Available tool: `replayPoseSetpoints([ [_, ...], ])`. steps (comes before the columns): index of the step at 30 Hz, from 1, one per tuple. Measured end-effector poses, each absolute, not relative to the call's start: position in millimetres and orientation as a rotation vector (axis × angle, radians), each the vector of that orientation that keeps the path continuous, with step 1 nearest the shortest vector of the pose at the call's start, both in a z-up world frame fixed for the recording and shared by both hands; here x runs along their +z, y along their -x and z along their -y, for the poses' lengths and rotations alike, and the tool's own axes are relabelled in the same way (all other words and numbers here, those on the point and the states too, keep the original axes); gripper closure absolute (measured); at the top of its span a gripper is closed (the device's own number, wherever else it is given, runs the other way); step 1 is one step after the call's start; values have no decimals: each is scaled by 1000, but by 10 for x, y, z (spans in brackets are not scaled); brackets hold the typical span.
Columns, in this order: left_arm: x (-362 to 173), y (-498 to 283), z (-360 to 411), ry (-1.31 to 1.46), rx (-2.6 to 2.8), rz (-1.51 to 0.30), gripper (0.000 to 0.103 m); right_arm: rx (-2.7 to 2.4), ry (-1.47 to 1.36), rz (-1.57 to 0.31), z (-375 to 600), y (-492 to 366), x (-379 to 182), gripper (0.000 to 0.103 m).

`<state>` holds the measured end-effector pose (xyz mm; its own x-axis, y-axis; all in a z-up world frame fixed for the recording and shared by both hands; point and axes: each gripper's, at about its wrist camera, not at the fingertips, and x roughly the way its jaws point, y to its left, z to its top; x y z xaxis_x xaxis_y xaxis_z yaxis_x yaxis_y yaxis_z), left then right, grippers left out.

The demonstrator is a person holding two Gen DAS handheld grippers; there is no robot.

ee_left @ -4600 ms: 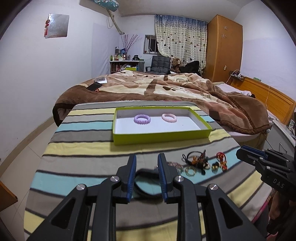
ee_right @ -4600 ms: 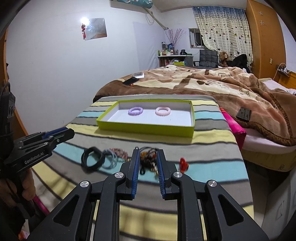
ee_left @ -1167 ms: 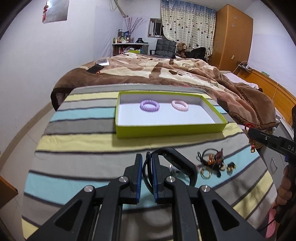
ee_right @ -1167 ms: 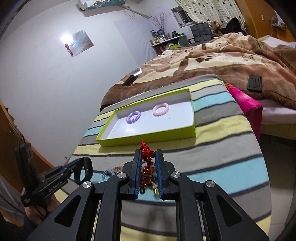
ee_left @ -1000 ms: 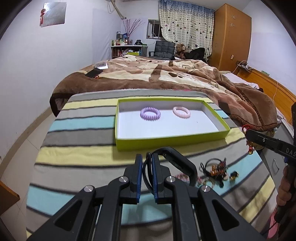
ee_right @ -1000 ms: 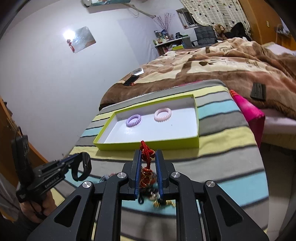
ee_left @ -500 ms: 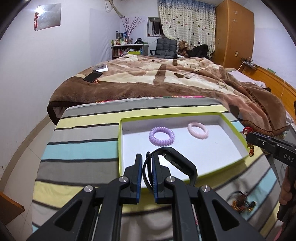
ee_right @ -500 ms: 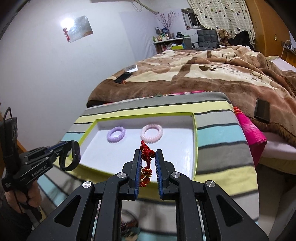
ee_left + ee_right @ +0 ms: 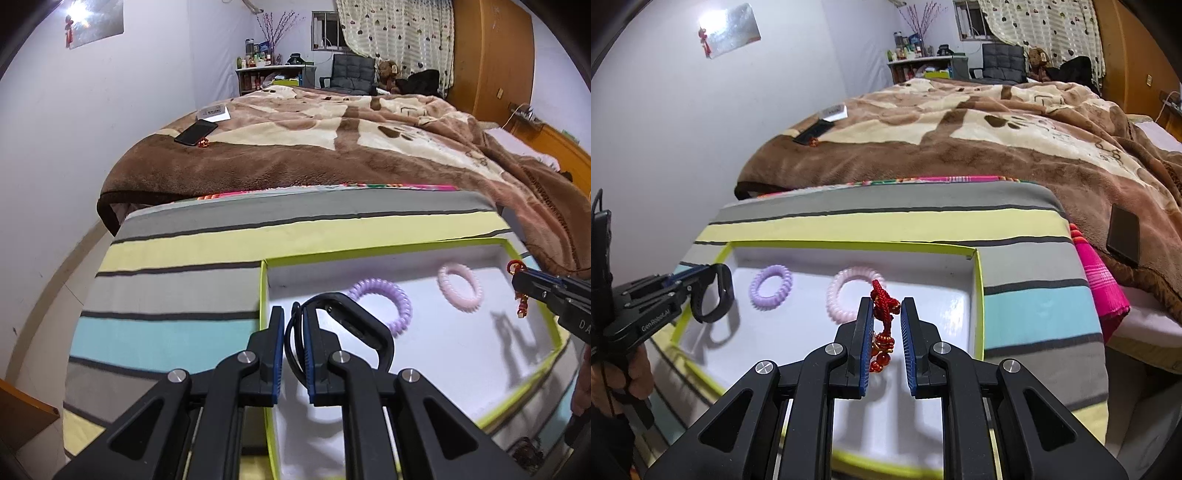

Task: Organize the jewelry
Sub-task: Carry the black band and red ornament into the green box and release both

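My left gripper [image 9: 293, 314] is shut on a black band bracelet [image 9: 354, 317] and holds it above the left part of the green-rimmed white tray [image 9: 263, 295]. It also shows in the right wrist view [image 9: 701, 277]. My right gripper [image 9: 886, 306] has its jaws a little apart around a red knotted charm with beads [image 9: 882, 314] above the tray's [image 9: 977, 288] right part. A purple spiral hair tie [image 9: 388, 302] and a pink one [image 9: 461, 286] lie in the tray.
The tray sits on a striped cloth-covered table [image 9: 177, 273]. A bed with a brown blanket [image 9: 332, 147] lies beyond, with a phone [image 9: 195, 133] on it. A few small jewelry pieces [image 9: 524, 454] lie on the cloth near the tray's front.
Both grippers have moved forward over the tray with their items. The right jaws have parted slightly around the red charm.
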<state>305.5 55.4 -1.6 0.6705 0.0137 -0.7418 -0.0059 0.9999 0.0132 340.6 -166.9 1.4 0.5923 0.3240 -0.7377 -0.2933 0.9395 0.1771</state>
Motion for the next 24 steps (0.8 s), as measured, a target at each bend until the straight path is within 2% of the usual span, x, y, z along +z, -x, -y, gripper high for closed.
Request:
replayPoseSetpoints([
  [16,-109,-3270,-522,-42,33,-853,92,280,-7,-930,1630,-3720,-172,87],
  [20,-105,-3263,-532,-38,33,-841,91,279,-11,-928,1640,-3704,-172,84],
  [24,-65,-3225,-557,-19,26,-820,79,289,-12,-916,1643,-3654,-141,82],
])
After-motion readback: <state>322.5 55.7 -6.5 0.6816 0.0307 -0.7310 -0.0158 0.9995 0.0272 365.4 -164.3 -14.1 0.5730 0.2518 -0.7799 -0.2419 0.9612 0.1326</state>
